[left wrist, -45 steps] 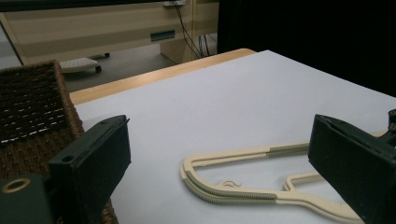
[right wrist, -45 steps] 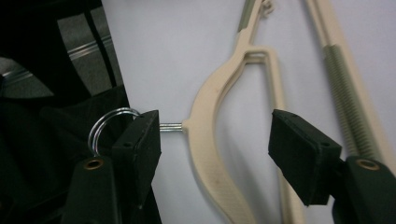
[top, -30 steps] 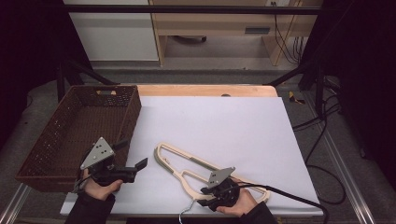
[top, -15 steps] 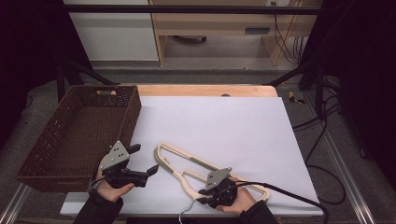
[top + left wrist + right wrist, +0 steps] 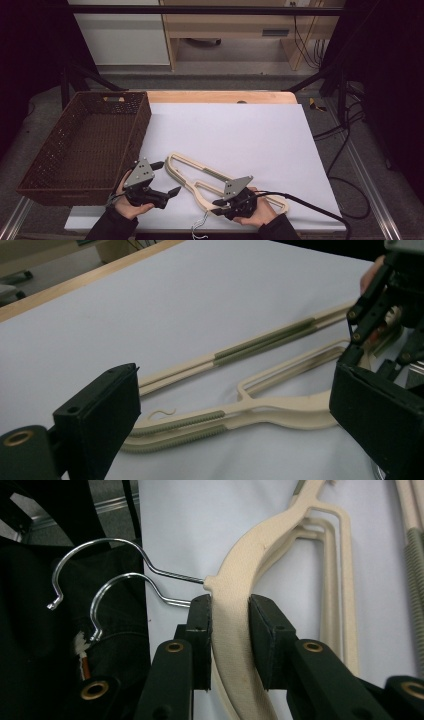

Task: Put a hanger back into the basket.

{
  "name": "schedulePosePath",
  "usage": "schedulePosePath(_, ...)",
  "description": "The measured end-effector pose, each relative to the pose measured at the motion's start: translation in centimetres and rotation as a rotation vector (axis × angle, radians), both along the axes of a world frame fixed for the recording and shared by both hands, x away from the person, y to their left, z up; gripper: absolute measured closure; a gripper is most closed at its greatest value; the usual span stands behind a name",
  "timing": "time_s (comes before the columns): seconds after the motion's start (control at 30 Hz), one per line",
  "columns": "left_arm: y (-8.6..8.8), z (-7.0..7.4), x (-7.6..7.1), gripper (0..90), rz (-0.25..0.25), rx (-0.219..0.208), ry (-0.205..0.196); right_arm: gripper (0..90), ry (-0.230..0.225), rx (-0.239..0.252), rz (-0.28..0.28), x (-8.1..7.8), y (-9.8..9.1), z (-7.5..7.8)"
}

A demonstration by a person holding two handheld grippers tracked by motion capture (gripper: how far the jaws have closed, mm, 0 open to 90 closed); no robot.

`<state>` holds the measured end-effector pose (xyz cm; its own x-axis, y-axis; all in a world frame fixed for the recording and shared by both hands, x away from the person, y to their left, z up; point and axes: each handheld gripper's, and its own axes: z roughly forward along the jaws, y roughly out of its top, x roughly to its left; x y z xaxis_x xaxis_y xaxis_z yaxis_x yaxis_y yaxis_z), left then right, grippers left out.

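While the left gripper (image 5: 167,177) gapes nearby, the right gripper (image 5: 230,612) pinches hangers (image 5: 240,585) (two, stacked).

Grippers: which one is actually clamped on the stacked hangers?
The right gripper, fingers shut on the hangers beside the hooks; the left gripper is open, gripping nothing.

My table (image 5: 260,135): white top, wood strip along its far edge, metal rails at lower left and lower right. Grey floor (image 5: 225,80) beyond it. White cabinet (image 5: 120,35) upper left; wooden furniture (image 5: 235,25) upper centre. Black cables (image 5: 345,130) at right. Dark, dimly lit surroundings on both sides.
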<state>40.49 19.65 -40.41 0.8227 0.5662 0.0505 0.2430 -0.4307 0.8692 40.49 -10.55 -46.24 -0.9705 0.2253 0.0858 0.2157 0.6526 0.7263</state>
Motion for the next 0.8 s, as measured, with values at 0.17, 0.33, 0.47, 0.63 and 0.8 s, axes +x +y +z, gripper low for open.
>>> schedulePosePath(0.17, -1.2, -0.8, -0.1, 9.0, -0.077, 0.077, -0.006, 72.2, 0.014, 0.033, 0.008, 0.4, -0.5, 0.9)
schedulePosePath(0.33, -2.8, -1.8, 0.2, 13.9, -0.167, 0.180, -0.010, 72.4, 0.034, 0.052, 0.014, 0.7, -0.8, 1.3)
schedulePosePath(0.47, -4.0, -2.5, 0.4, 17.8, -0.224, 0.255, -0.039, 72.6, 0.037, 0.066, 0.011, 0.9, -1.0, 1.7)
schedulePosePath(0.63, -5.9, -2.8, 0.7, 24.7, -0.290, 0.330, -0.098, 72.7, 0.043, 0.085, 0.011, 1.1, -1.3, 1.9)
schedulePosePath(0.8, -7.1, -3.6, 0.6, 31.5, -0.345, 0.401, -0.180, 72.8, 0.049, 0.092, 0.005, 1.1, -1.6, 2.0)
